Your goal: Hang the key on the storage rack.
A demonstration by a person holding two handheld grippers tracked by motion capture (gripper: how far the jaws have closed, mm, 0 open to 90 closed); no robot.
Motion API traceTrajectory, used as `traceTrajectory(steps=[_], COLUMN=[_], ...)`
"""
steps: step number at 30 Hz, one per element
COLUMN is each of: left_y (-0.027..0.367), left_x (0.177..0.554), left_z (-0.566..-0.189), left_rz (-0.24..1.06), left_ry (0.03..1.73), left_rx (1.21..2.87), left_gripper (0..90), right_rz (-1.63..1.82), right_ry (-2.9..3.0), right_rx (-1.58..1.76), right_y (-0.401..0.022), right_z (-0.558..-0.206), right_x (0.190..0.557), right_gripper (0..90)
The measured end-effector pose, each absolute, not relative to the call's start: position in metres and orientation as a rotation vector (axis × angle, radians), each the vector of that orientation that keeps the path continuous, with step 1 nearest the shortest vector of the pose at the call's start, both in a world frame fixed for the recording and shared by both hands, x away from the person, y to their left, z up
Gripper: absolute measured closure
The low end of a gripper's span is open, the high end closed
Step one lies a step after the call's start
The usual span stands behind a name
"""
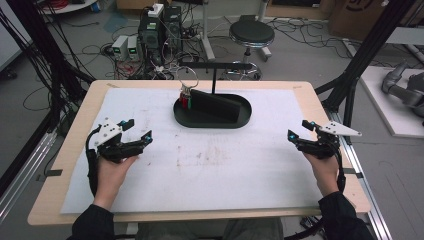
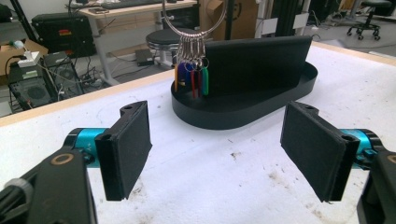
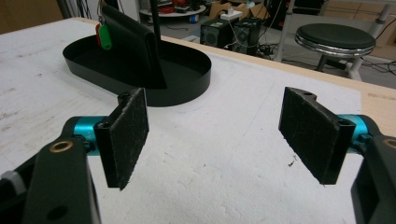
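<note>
Two grippers: left gripper (image 1: 134,131) and right gripper (image 1: 300,129) are hovering either side of the black oval tray (image 1: 212,119), jaws released, grasping nothing.
Keys: metal ring of coloured-tagged keys (image 2: 191,70) is hanging over the tray's left end.
Progress: nothing is looking done yet; reaching and grasping are remaining.
Writing: none is showing legibly.
Worktop (image 1: 225,165): white, stained.

White sheet (image 1: 200,170) covers the tabletop, stained near its middle. Beyond the far edge: round black stool (image 1: 251,34), computer towers (image 1: 160,27), tangled cables on the floor.
</note>
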State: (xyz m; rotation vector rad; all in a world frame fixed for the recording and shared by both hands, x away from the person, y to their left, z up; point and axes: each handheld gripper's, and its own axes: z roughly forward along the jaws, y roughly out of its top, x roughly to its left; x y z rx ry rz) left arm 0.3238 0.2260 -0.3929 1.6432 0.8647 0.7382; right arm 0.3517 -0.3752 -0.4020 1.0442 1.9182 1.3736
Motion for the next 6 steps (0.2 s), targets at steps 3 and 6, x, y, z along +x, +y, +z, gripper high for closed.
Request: traceTrajectory(steps=[3, 6], left_y=[0.2275, 0.2294], left_x=[0.3239, 0.3248], left_z=[-0.3925, -0.3933], left_rz=[0.742, 0.738], left_ry=[0.866, 0.88], left_rx=[1.64, 1.642], left_gripper=[24.3, 24.3], right_rz=[1.373, 1.377], right_ry=[1.917, 1.914], right_rx=[1.042, 1.05], right_y=[-0.3753, -0.3755], right_z=[-0.4021, -0.4024], right_x=[0.352, 0.3525], right_gripper=[24.5, 24.2])
